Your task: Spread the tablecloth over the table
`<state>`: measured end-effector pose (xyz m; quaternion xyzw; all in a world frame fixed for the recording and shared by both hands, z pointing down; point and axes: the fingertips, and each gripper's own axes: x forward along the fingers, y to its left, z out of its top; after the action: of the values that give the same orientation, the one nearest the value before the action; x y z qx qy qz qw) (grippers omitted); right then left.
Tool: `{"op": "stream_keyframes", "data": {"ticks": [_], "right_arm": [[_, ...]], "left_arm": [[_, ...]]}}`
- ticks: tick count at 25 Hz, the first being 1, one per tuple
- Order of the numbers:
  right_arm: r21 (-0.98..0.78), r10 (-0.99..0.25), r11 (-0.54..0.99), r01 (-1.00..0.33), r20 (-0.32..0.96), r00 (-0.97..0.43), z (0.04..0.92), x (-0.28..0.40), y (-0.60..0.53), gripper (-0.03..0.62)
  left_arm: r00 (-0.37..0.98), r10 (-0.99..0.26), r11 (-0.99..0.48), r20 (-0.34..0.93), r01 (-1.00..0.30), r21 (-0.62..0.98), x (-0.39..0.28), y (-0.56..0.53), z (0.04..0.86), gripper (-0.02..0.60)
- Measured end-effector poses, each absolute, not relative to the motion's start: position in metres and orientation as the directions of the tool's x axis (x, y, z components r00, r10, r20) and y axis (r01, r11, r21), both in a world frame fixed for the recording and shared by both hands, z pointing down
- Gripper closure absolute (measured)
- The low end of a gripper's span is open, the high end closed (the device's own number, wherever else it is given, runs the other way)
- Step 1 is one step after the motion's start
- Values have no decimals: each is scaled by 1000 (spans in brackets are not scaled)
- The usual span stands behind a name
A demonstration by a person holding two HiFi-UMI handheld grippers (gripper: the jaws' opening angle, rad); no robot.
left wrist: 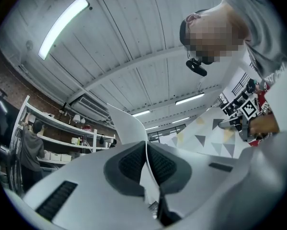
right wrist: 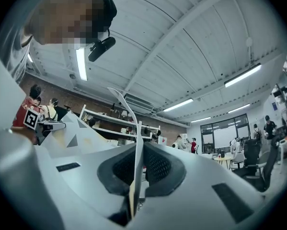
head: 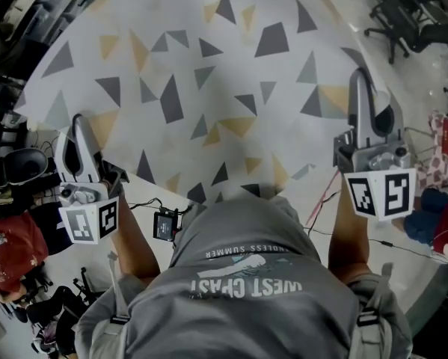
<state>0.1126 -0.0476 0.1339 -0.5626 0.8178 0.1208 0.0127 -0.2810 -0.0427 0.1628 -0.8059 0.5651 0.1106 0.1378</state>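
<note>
A white tablecloth (head: 209,73) printed with grey and yellow triangles billows out in front of me, filling the upper head view. My left gripper (head: 80,139) is shut on its near left edge. My right gripper (head: 360,88) is shut on its near right edge. In the left gripper view a thin fold of the cloth (left wrist: 129,126) stands pinched between the dark pads (left wrist: 131,166). The right gripper view shows the same, the cloth edge (right wrist: 137,147) clamped between its pads (right wrist: 157,166). Both grippers point slightly upward. The table under the cloth is hidden.
Office chairs (head: 403,13) stand on the floor at upper right. A small black device with cables (head: 166,225) lies on the floor by my feet. Bags and red fabric (head: 440,200) sit at right. Shelving (left wrist: 57,138) and other people (right wrist: 40,110) stand further off.
</note>
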Motion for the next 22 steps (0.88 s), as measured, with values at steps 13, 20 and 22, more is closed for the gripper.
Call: {"op": "stream_keyframes", "data": {"ticks": [13,20,22], "right_arm": [[163,-921,324,-932,-172,-350,140,120,-44,582],[194,-906,365,-910,-148,-395,159,122,-84,582],[200,-918,343,-918,-135,-372,168,130,-87,582]], "left_arm": [[352,-886,-334,-302,-936,-110,-282,-51,167,583],[274,-921,-255,-278,-961,-105,-299,-54,187,583],[276,-923,-257,-267,-961,-104,-300,-63,192,583]]}}
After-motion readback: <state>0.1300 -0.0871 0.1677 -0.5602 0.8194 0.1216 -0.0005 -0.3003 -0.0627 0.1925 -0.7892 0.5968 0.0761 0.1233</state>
